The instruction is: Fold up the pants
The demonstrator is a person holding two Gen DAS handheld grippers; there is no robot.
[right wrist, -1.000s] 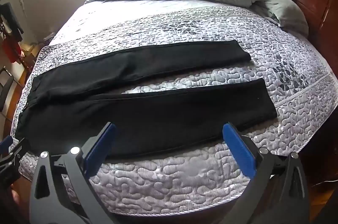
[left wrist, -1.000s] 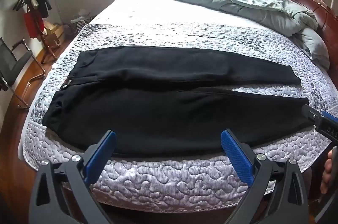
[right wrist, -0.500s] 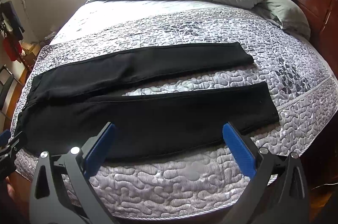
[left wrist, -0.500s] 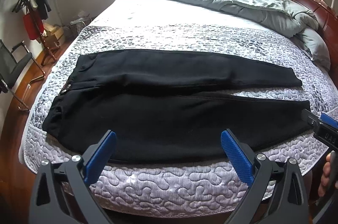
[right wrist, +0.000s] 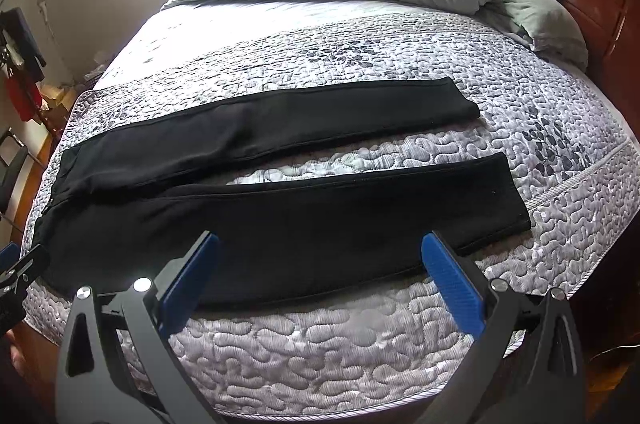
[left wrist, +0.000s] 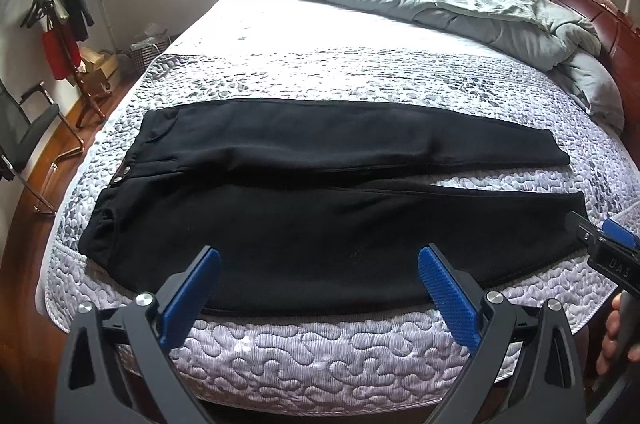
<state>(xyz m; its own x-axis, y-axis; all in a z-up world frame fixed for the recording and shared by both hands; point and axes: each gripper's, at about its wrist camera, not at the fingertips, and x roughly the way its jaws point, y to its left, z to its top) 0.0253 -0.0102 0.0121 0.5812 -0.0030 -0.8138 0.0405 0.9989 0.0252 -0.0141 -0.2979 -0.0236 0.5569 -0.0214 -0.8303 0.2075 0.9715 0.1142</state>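
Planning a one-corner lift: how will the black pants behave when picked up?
The black pants look soft and lie flat along the quilted bed, so they will probably droop rather than hold shape. Their long legs would likely trail and drag. The thick fabric seems unlikely to slip.

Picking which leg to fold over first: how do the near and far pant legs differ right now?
The near leg runs along the bed's front edge; the far leg lies further in. The near leg's cuff reaches further right than the far leg's. Both are black, flat, joined at the waist on the left, touched by neither gripper.
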